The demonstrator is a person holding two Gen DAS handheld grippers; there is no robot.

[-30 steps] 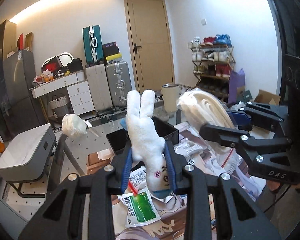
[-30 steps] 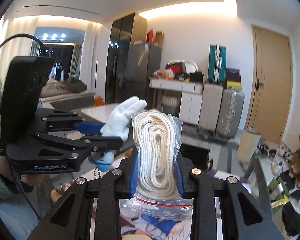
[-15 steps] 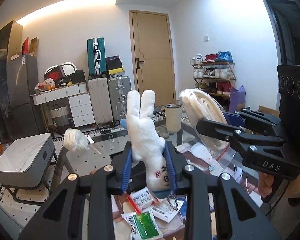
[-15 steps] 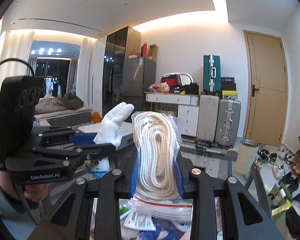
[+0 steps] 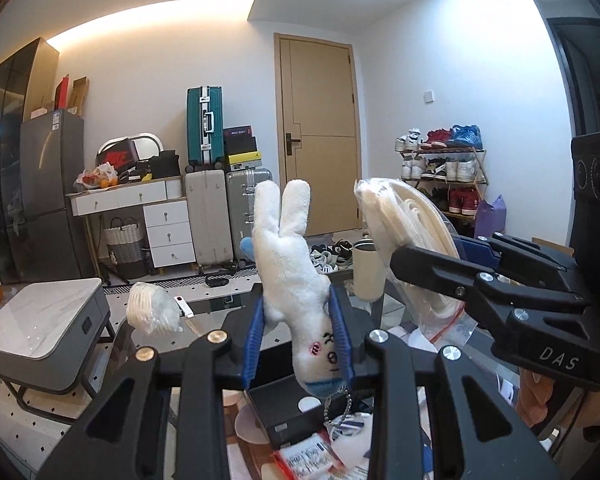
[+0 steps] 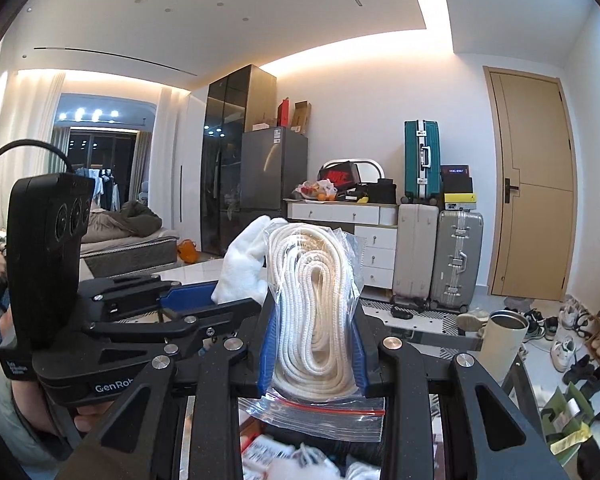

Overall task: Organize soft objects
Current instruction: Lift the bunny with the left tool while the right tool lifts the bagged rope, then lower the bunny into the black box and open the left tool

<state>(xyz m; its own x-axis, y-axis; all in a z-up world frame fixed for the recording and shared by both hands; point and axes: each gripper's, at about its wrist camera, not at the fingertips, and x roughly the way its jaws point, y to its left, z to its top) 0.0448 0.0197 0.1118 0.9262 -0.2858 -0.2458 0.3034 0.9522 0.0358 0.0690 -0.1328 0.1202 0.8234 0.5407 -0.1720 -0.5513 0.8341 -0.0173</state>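
The left gripper [image 5: 300, 336] has its blue-padded fingers [image 5: 253, 340] clamped on a white plush rabbit keychain [image 5: 292, 276], held upside down: the embroidered face and a blue tip with a bead chain hang toward the camera, and the two long ears point up and away. The right gripper [image 6: 314, 344] is clamped on a clear zip bag of coiled white rope [image 6: 316, 300], its red seal strip lying just behind the pads, the coil standing upright between them. The two tools are held side by side, raised above a cluttered table [image 5: 204, 308]; in the right wrist view the rabbit's ears show just left of the rope bag. Below the left gripper lie a black box [image 5: 284, 408] and small printed packets [image 5: 308, 456]. Farther along the table sit another bagged coil of white rope [image 5: 152, 312] and a cream tumbler [image 5: 366, 272]. Beyond stand a grey side table [image 5: 44, 332], a white drawer unit [image 5: 160, 224], three suitcases [image 5: 208, 216], a shoe rack [image 5: 444, 168] and a wooden door [image 5: 320, 136].
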